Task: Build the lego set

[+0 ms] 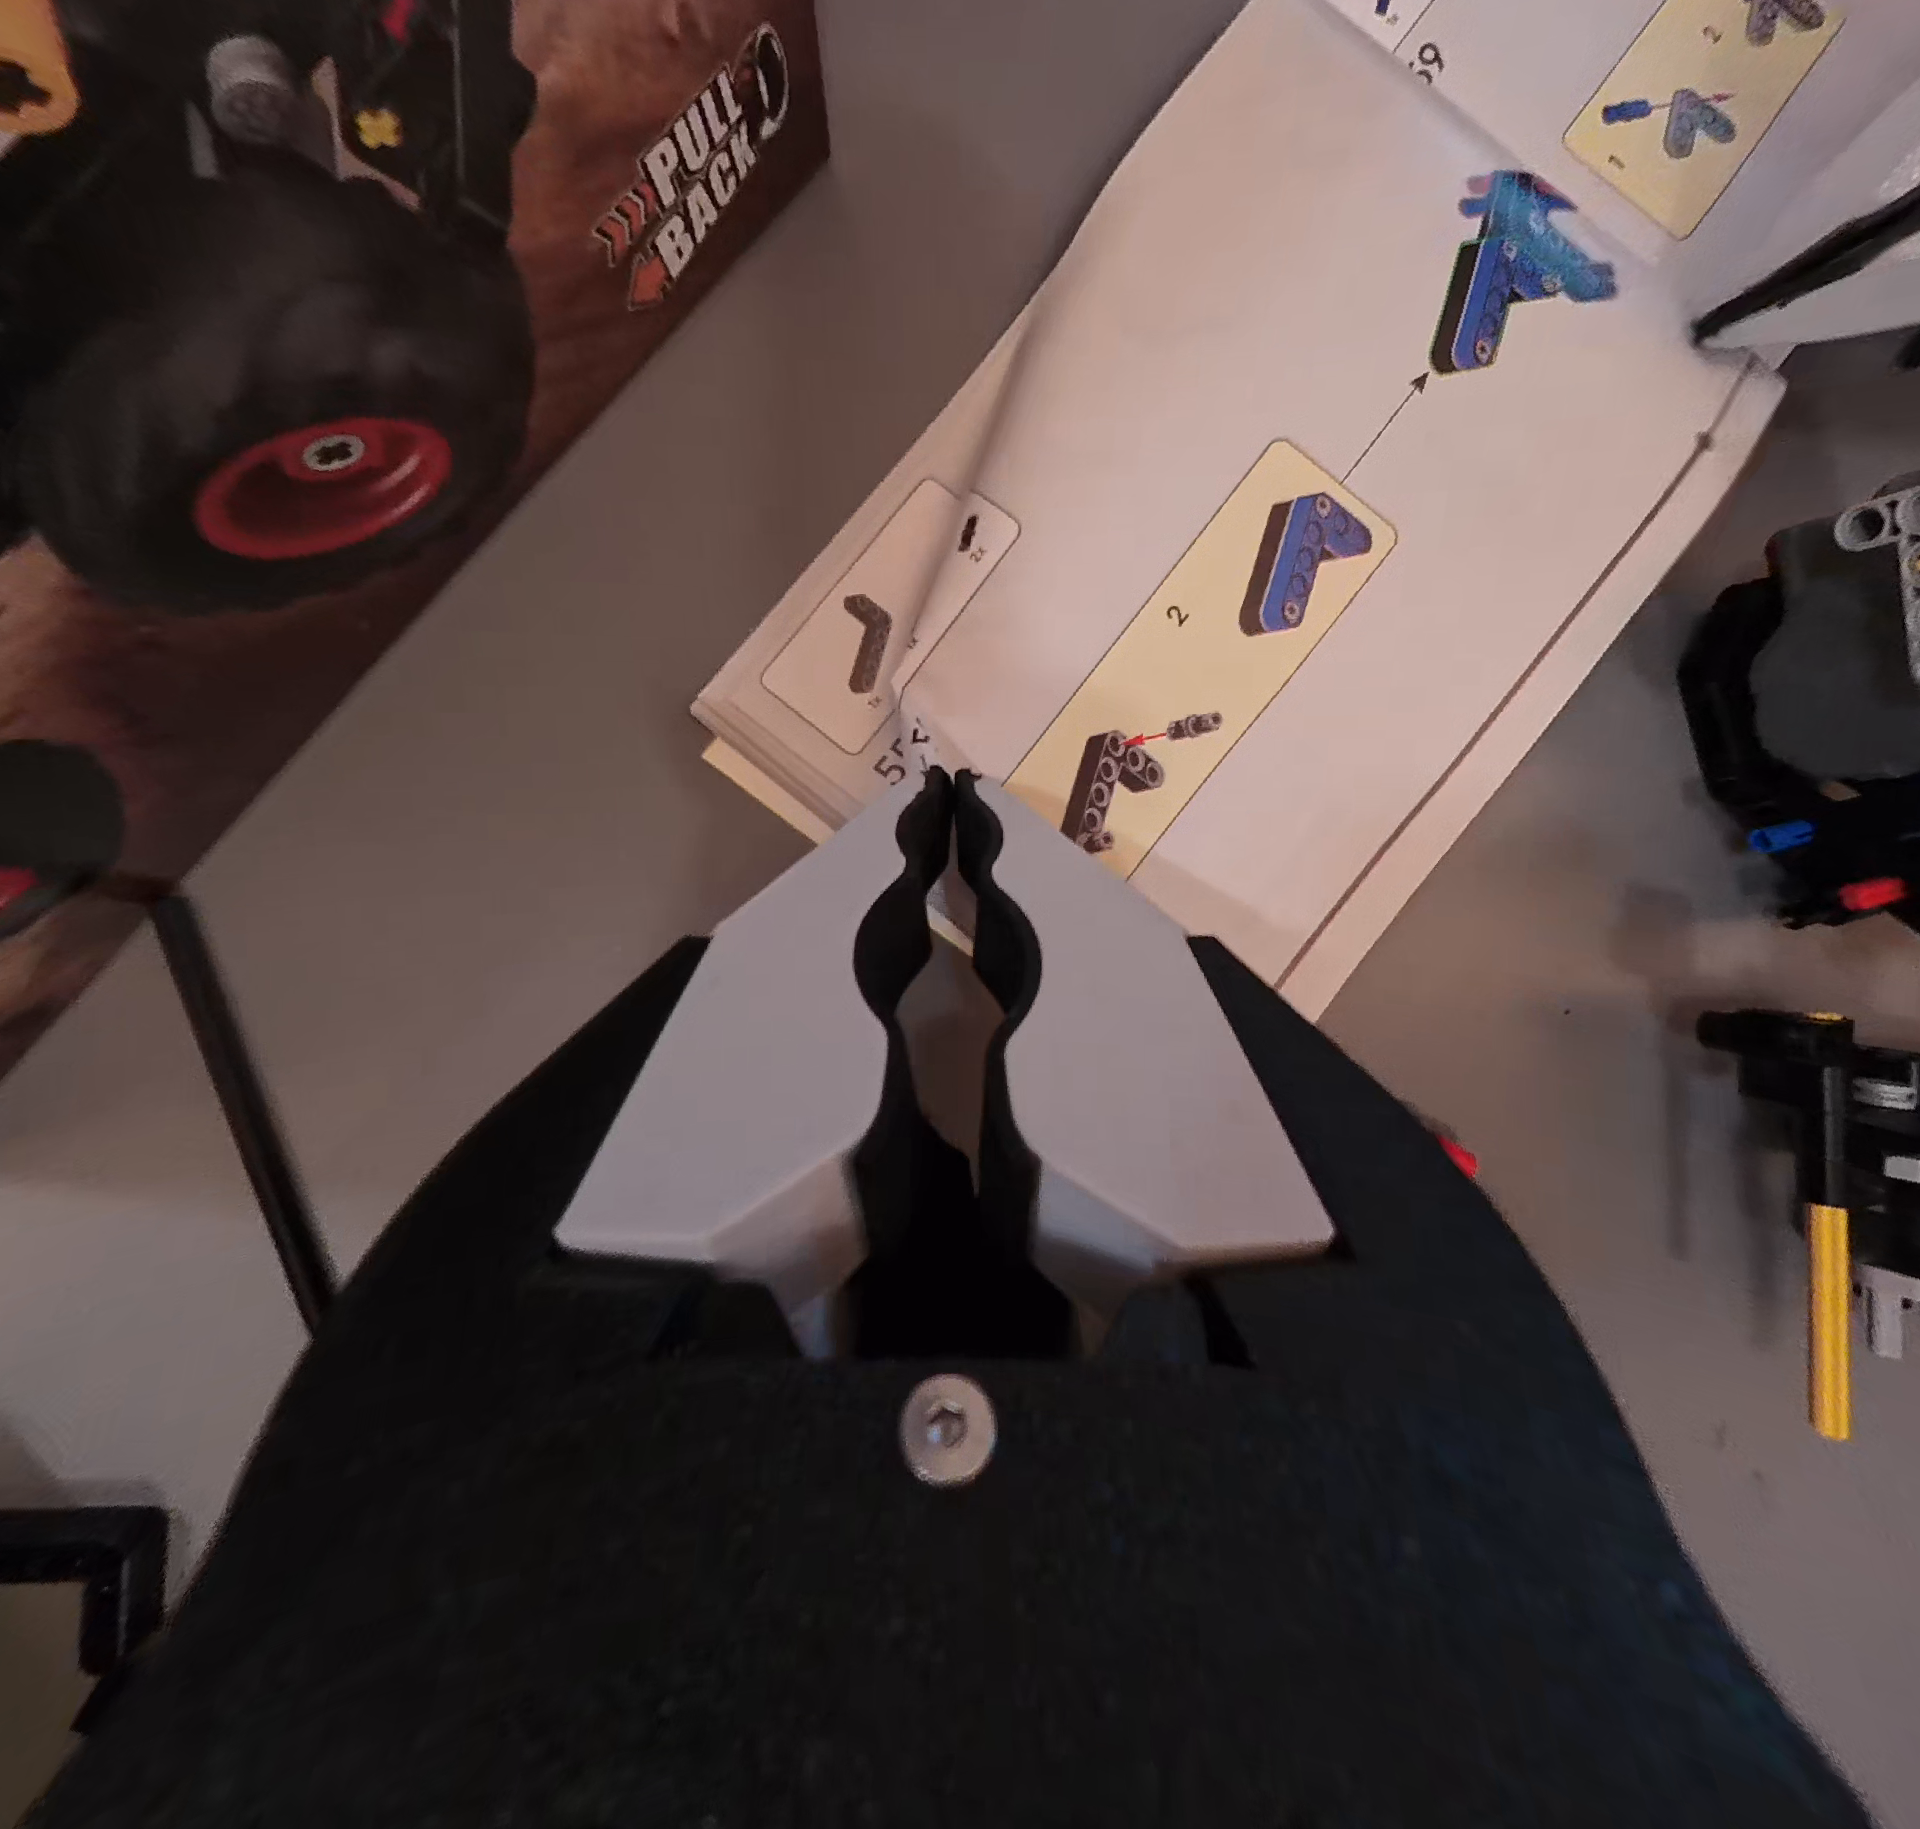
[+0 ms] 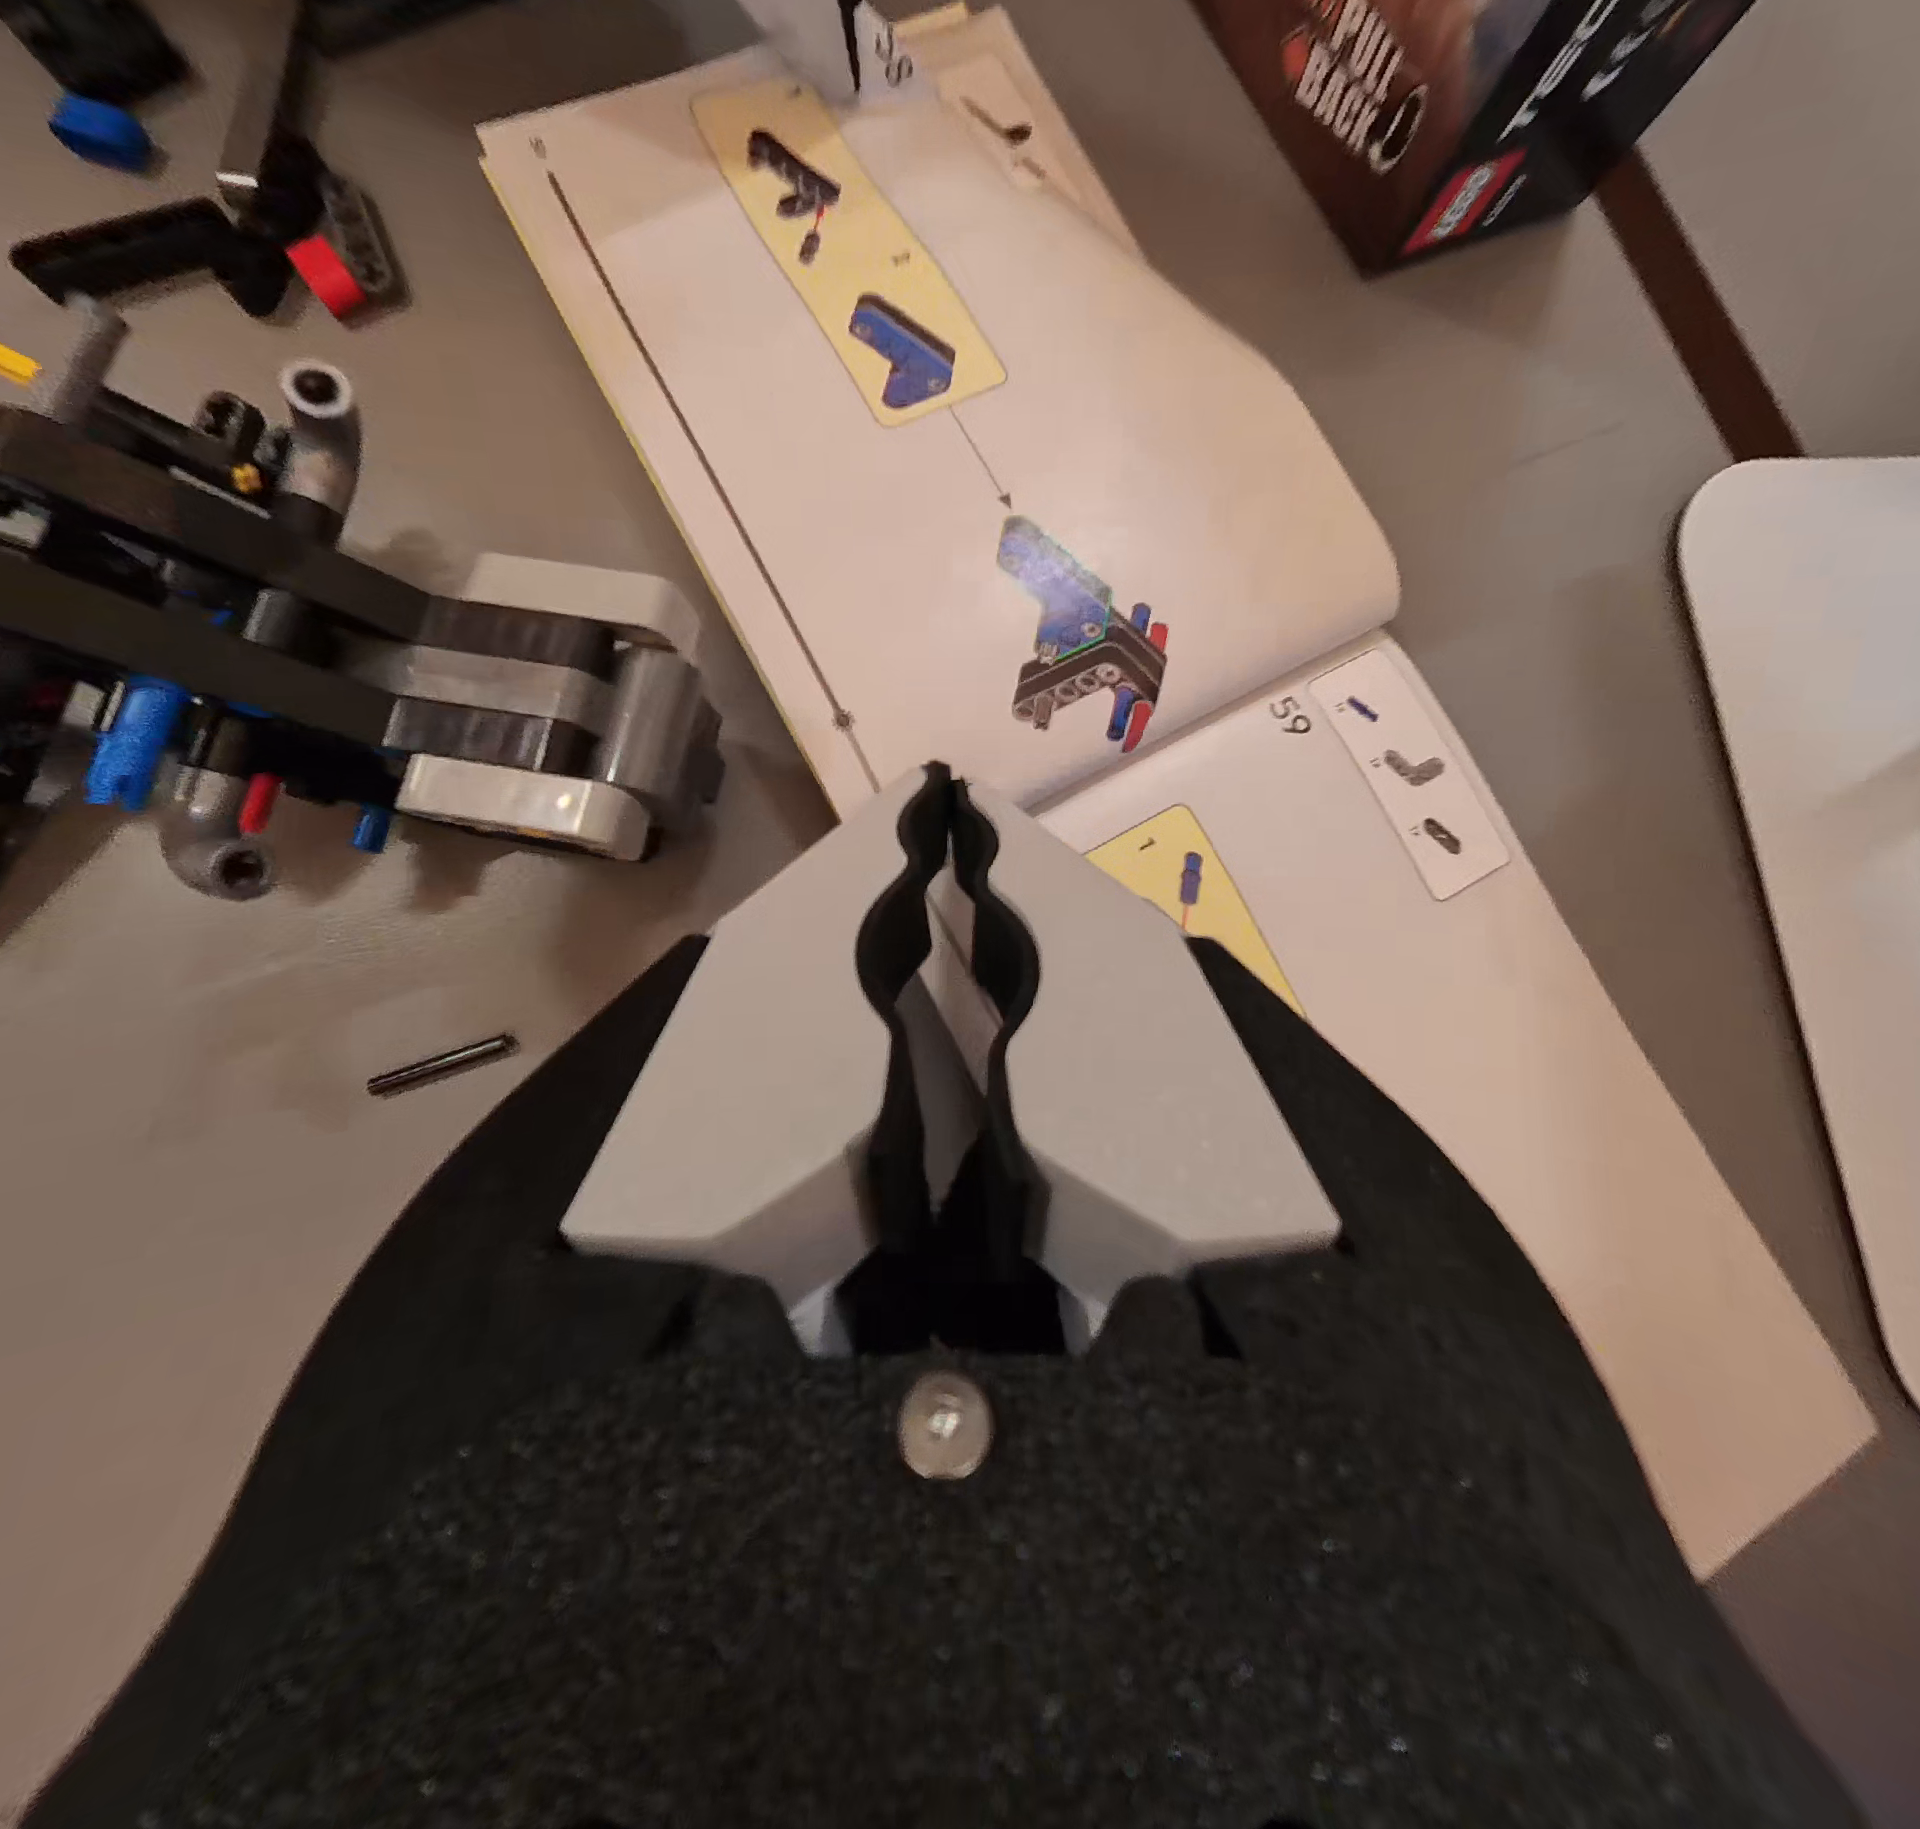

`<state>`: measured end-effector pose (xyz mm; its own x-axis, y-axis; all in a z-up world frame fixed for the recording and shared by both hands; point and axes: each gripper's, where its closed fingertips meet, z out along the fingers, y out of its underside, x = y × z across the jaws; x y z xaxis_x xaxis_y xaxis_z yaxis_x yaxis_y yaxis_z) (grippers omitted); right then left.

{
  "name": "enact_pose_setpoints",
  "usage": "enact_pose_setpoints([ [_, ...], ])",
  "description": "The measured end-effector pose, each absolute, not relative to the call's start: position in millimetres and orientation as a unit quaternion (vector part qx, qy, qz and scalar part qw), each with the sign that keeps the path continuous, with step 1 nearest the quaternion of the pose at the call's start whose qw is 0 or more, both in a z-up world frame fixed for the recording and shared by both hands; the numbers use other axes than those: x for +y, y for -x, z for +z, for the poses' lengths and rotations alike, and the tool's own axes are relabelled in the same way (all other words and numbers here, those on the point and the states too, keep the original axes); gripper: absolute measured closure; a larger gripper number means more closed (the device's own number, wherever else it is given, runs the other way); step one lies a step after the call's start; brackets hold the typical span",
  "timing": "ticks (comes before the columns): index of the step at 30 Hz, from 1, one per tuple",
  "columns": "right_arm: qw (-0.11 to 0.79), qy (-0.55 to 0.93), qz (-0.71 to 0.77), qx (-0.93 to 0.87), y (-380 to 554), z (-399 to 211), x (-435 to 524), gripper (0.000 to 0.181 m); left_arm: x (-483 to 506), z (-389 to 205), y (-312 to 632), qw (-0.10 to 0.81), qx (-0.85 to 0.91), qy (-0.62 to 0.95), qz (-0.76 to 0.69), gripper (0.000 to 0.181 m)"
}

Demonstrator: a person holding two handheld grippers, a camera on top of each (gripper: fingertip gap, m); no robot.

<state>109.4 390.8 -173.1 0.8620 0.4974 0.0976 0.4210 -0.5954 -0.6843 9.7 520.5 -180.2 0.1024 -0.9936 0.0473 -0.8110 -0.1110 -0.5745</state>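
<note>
Paper fills my left wrist view: the instruction booklet [image 1: 1247,408] lies open on the bench, and my left gripper [image 1: 953,780] has its fingers pressed together at the booklet's near corner, seemingly pinching the page edge, though I cannot tell for sure. The set's box [image 1: 364,252] sits toward the bench's far left, and a half-built assembly [image 1: 1829,699] with a yellow axle [image 1: 1829,1312] lies at the right edge. In my right wrist view, my right gripper [image 2: 948,780] hangs over the booklet's lower edge near the spine with fingers closed on nothing I can make out. The built chassis [image 2: 343,657] rests just left of the booklet, and a loose black pin [image 2: 442,1064] lies alone on the bench nearer me. If I tug the page too sharply, I judge it could tear or drag the booklet into the chassis.
</note>
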Motion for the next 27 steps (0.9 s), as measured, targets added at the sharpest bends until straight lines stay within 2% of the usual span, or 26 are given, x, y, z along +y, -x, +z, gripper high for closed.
enact_pose_setpoints([
  [1, 0.366, 0.892, 0.049, -0.261, -108.7, -176.3, 391.0, 0.181, 521.2, -181.7, -8.8, 0.208, 0.635, 0.713, -0.213, 0.181],
  [7, 0.351, 0.892, 0.015, -0.284, -108.3, -181.3, 392.0, 0.181, 525.3, -172.8, -6.9, 0.214, 0.639, 0.714, -0.188, 0.180],
  [11, 0.348, 0.892, -0.002, -0.288, -108.1, -182.0, 392.4, 0.181, 522.6, -111.7, -35.8, 0.337, 0.652, 0.658, -0.168, 0.168],
  [13, 0.348, 0.894, 0.009, -0.281, -107.6, -182.2, 392.6, 0.181, 506.2, -97.1, -56.3, 0.340, 0.678, 0.631, -0.162, 0.169],
  [14, 0.349, 0.894, 0.009, -0.282, -107.5, -182.3, 392.7, 0.181, 504.9, -90.1, -62.3, 0.342, 0.689, 0.624, -0.138, 0.168],
  [17, 0.349, 0.894, 0.002, -0.282, -107.3, -182.7, 392.9, 0.181, 527.0, -29.2, -57.7, 0.447, 0.676, 0.587, -0.002, 0.167],
  [19, 0.350, 0.895, 0.007, -0.277, -105.9, -183.3, 393.4, 0.181, 525.3, 4.7, -40.3, 0.475, 0.664, 0.577, 0.029, 0.166],
  [23, 0.354, 0.895, 0.026, -0.272, -103.0, -185.5, 394.8, 0.181, 474.4, -1.6, -45.8, 0.417, 0.718, 0.554, -0.066, 0.172],
  [26, 0.356, 0.894, 0.028, -0.272, -103.0, -185.5, 394.7, 0.181, 427.2, -70.9, -79.6, 0.285, 0.784, 0.529, -0.156, 0.177],
  [27, 0.359, 0.893, 0.030, -0.270, -103.0, -185.4, 394.8, 0.181, 430.1, -93.6, -94.2, 0.273, 0.787, 0.531, -0.157, 0.179],
])
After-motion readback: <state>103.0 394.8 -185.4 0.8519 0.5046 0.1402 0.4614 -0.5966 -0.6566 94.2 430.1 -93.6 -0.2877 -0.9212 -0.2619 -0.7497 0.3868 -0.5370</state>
